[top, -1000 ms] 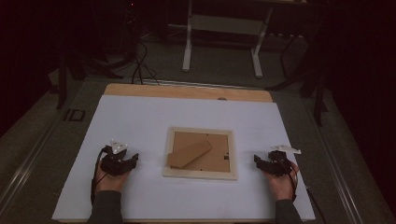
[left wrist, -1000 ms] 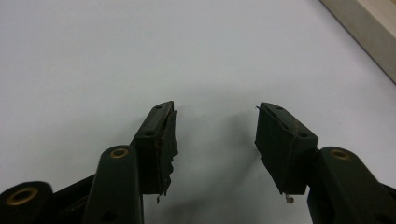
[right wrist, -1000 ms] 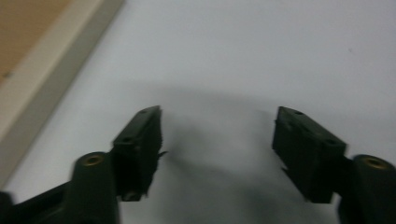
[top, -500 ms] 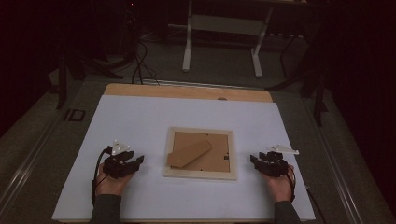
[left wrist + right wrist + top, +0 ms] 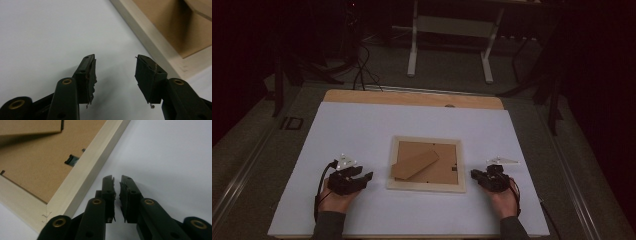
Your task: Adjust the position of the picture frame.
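White, matte sheeting covers most of the table, a broad flat rectangle with a strip of bare light wood along its far edge. At its middle lies a picture frame, face down: a squarish border of pale, smooth-planed wood with mitred corners, around a backing board of brown fibreboard with a dull, slightly grainy surface. On that board rests a brown easel stand, a flat elongated flap lying aslant. A small dark metal turn clip sits at the board's edge against the wooden border.

The left tongs, of black hard plastic with brass-coloured rivets and ragged dark pads, rest on the sheeting just left of the frame, clear of it; they stand partly apart with only white sheeting between them. The right tongs, of the same make, sit just right of the frame near its near corner; their jaws have just been closing and now stand almost together, a thin slit left, with nothing between them.
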Motion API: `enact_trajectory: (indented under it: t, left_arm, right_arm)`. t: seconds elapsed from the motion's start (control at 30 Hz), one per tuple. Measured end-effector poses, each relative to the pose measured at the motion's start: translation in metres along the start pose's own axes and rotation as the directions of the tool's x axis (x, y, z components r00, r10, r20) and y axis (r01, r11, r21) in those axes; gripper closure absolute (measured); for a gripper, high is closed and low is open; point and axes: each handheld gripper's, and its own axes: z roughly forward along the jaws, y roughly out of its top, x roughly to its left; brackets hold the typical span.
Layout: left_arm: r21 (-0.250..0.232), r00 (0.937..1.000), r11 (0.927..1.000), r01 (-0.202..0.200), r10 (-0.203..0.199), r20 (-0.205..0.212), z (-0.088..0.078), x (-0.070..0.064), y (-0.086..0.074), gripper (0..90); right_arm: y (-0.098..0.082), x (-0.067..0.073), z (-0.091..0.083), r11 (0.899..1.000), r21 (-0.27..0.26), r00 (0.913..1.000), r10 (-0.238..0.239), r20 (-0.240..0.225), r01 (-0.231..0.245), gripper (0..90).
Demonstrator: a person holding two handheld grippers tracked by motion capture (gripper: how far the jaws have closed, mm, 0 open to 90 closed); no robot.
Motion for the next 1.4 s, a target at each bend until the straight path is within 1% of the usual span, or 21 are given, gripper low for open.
enact_trajectory:
  t: [0.03,0.13,0.17,0.2,0.23,0.3,0.37,0.43,0.53,0.67,0.7,0.77,0.8,0.9,0.97,1.0,1.13,1.2,1.27,1.37,1.4]
  left_arm:
    - [-0.002,1.0000,1.0000,-0.001,0.001,0.003,0.001,-0.001,0.000,52.1]
    - [0.011,0.9993,0.9996,-0.027,0.026,0.028,0.004,-0.008,0.000,54.9]
    - [0.011,0.9993,0.9996,-0.027,0.026,0.028,0.004,-0.008,0.000,55.9]
    - [0.014,0.9987,0.9992,-0.037,0.037,0.035,0.005,-0.011,0.001,55.9]
    - [0.022,0.9977,0.9982,-0.056,0.056,0.039,0.007,-0.014,0.001,58.2]
    - [0.033,0.9965,0.9966,-0.076,0.075,0.038,0.009,-0.017,0.001,60.2]
    - [0.039,0.9961,0.9960,-0.081,0.079,0.039,0.010,-0.018,0.001,62.5]
    - [0.047,0.9946,0.9944,-0.094,0.092,0.049,0.012,-0.021,0.000,65.0]
    - [0.054,0.9916,0.9919,-0.115,0.111,0.066,0.013,-0.024,0.000,70.2]
    - [0.063,0.9878,0.9892,-0.132,0.126,0.091,0.015,-0.028,0.000,80.0]
    - [0.063,0.9878,0.9892,-0.132,0.126,0.091,0.015,-0.028,0.000,82.0]
    - [0.065,0.9858,0.9875,-0.143,0.137,0.098,0.015,-0.030,0.000,87.5]
    - [0.070,0.9841,0.9866,-0.147,0.139,0.111,0.015,-0.031,-0.001,89.6]
    - [0.072,0.9832,0.9858,-0.152,0.143,0.114,0.015,-0.032,-0.002,89.8]
    - [0.077,0.9820,0.9854,-0.152,0.142,0.125,0.014,-0.033,-0.004,89.8]
    - [0.082,0.9824,0.9861,-0.145,0.133,0.131,0.014,-0.034,-0.006,89.8]
    - [0.082,0.9808,0.9849,-0.152,0.140,0.135,0.012,-0.036,-0.008,89.9]
    - [0.085,0.9783,0.9822,-0.167,0.155,0.138,0.012,-0.037,-0.008,89.8]
    - [0.092,0.9785,0.9816,-0.168,0.154,0.137,0.013,-0.039,-0.009,89.9]
    - [0.102,0.9772,0.9795,-0.174,0.159,0.141,0.014,-0.040,-0.009,89.8]
    - [0.103,0.9757,0.9782,-0.180,0.164,0.145,0.015,-0.042,-0.009,89.8]
  right_arm:
    - [0.000,0.000,0.000,1.000,0.003,1.0000,0.000,0.001,0.000,84.3]
    - [0.000,0.000,0.001,1.000,0.007,1.0000,0.006,0.001,-0.006,87.8]
    - [0.000,0.000,0.001,1.000,0.007,1.0000,0.006,0.001,-0.006,87.8]
    - [0.000,0.000,0.000,1.000,0.008,0.9999,0.010,0.002,-0.010,88.5]
    - [0.000,0.000,0.001,1.000,0.010,0.9998,0.018,0.006,-0.018,89.3]
    - [-0.001,0.001,0.003,1.000,0.013,0.9998,0.018,0.005,-0.018,89.4]
    - [-0.001,0.002,0.003,1.000,0.018,0.9998,0.017,0.005,-0.018,89.5]
    - [0.000,0.005,0.005,1.000,0.018,0.9999,0.014,0.004,-0.014,89.6]
    - [0.000,0.007,0.005,1.000,0.019,0.9999,0.011,0.004,-0.011,89.7]
    - [0.000,0.011,0.007,1.000,0.024,1.0000,0.001,-0.002,-0.001,89.8]
    - [0.000,0.011,0.007,1.000,0.024,1.0000,0.001,-0.002,-0.001,89.8]
    - [0.000,0.013,0.008,1.000,0.024,1.0000,-0.002,-0.003,0.003,89.8]
    - [0.000,0.013,0.008,1.000,0.025,1.0000,-0.001,-0.005,0.001,89.9]
    - [0.000,0.013,0.008,1.000,0.025,1.0000,-0.001,-0.006,0.001,89.9]
    - [0.000,0.014,0.008,1.000,0.025,1.0000,-0.003,-0.009,0.003,89.9]
    - [0.000,0.015,0.008,1.000,0.029,0.9999,-0.001,-0.013,0.002,89.9]
    - [0.001,0.016,0.008,0.999,0.033,0.9998,-0.008,-0.016,0.009,90.0]
    - [0.001,0.017,0.009,0.999,0.033,0.9998,-0.013,-0.015,0.013,90.0]
    - [0.002,0.018,0.009,0.999,0.035,0.9997,-0.013,-0.019,0.013,90.0]
    - [0.002,0.019,0.010,0.999,0.034,0.9997,-0.015,-0.020,0.016,90.0]
    - [0.003,0.019,0.011,0.999,0.037,0.9997,-0.015,-0.018,0.016,90.0]
